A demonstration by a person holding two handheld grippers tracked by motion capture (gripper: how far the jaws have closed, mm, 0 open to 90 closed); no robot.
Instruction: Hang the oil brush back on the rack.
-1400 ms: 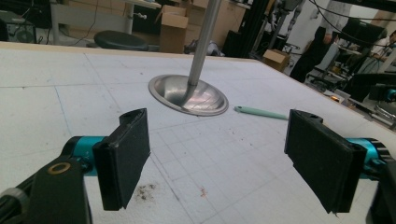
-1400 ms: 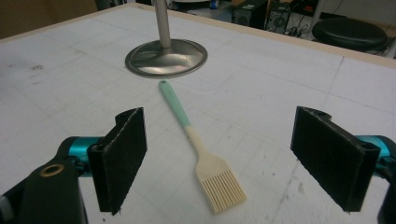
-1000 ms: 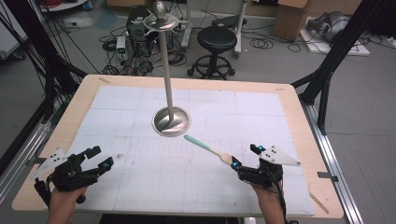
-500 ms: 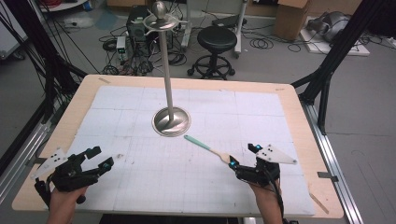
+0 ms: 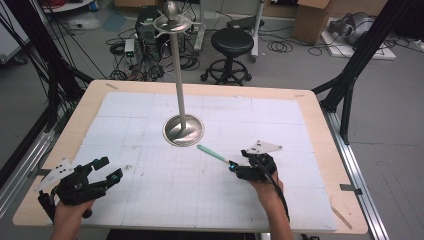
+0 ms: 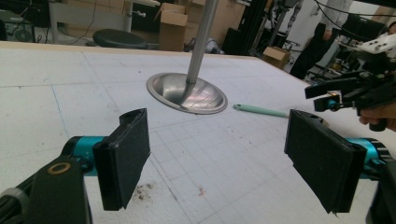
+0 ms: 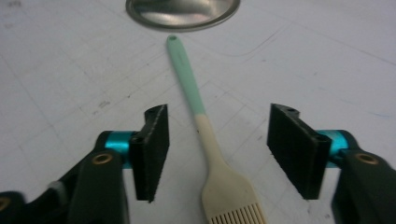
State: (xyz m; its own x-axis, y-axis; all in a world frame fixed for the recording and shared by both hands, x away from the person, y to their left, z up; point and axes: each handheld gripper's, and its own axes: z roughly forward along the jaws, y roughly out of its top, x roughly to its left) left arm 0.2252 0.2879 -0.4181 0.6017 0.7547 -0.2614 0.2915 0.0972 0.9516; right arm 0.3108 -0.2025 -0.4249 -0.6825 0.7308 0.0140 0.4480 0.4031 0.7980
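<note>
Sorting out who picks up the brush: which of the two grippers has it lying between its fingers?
The right gripper: its open fingers straddle the brush lying flat on the table. The left gripper, also open, sits far off near the table's left edge.

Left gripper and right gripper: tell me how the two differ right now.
The right gripper has its jaws on either side of the brush lying on the table; the left gripper has only bare table between its jaws. The right gripper sits close to the metal stand's base; the left gripper rests far off, near the table's left front corner. Both are open, black-jawed and hand-held.
</note>
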